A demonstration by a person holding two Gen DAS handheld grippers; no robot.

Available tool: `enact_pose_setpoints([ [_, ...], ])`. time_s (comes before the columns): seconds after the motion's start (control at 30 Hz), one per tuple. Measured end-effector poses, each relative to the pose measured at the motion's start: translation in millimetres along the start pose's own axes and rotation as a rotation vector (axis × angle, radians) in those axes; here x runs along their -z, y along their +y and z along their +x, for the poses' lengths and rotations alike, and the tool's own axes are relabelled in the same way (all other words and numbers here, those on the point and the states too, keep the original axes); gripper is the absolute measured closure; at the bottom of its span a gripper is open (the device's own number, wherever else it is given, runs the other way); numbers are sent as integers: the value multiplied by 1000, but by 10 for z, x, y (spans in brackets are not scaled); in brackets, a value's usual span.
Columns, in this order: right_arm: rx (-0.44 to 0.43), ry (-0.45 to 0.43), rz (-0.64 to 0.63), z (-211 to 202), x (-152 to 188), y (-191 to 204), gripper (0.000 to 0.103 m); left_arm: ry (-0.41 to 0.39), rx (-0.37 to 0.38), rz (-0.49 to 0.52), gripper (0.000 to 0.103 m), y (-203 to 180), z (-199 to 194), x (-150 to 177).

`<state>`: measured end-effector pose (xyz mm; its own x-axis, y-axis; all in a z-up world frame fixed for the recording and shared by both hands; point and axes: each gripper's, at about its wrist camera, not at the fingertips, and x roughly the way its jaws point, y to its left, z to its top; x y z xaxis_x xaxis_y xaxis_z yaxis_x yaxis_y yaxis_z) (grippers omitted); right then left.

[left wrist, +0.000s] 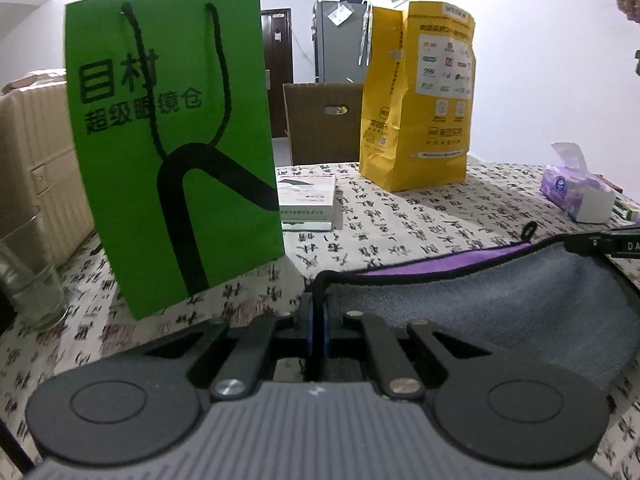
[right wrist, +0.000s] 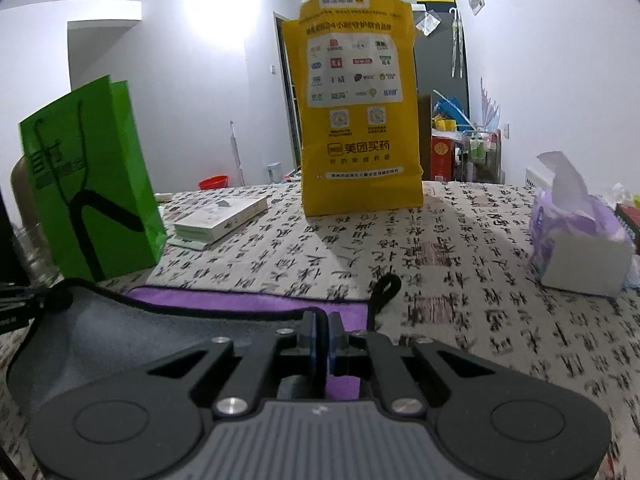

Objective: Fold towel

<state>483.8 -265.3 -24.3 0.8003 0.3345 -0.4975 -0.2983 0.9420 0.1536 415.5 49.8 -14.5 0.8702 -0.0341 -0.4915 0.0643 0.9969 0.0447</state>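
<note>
A towel, grey on one side and purple on the other with a black hem, lies on the table (left wrist: 472,300) (right wrist: 120,344). My left gripper (left wrist: 319,308) is shut on its left corner and lifts the grey edge over the purple layer (left wrist: 440,262). My right gripper (right wrist: 321,334) is shut on the right corner, near the black hanging loop (right wrist: 386,290). The towel sags between the two grippers. The right gripper's tip shows at the left wrist view's right edge (left wrist: 612,242).
The table wears a cloth printed with calligraphy (right wrist: 460,260). A green paper bag (left wrist: 172,148) (right wrist: 88,188) stands at the left, a yellow paper bag (left wrist: 416,96) (right wrist: 360,108) at the back, a white box (left wrist: 308,204) between them, a tissue pack (right wrist: 576,236) at the right, a glass (left wrist: 28,276) far left.
</note>
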Motion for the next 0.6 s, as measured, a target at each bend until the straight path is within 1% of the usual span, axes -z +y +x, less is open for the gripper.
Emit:
enact_pose_setpoints([
  [0.23, -11, 38, 46, 421, -153, -180, 98, 42, 19, -22, 98, 119, 399, -147],
  [0.37, 8, 38, 26, 541, -206, -175, 98, 48, 30, -15, 98, 137, 547, -172],
  [0.47, 12, 40, 26, 599, -227, -193, 98, 60, 35, -29, 98, 182, 656, -175],
  [0.6, 25, 67, 13, 700, -210, -189, 97, 87, 31, -40, 96, 214, 758, -131],
])
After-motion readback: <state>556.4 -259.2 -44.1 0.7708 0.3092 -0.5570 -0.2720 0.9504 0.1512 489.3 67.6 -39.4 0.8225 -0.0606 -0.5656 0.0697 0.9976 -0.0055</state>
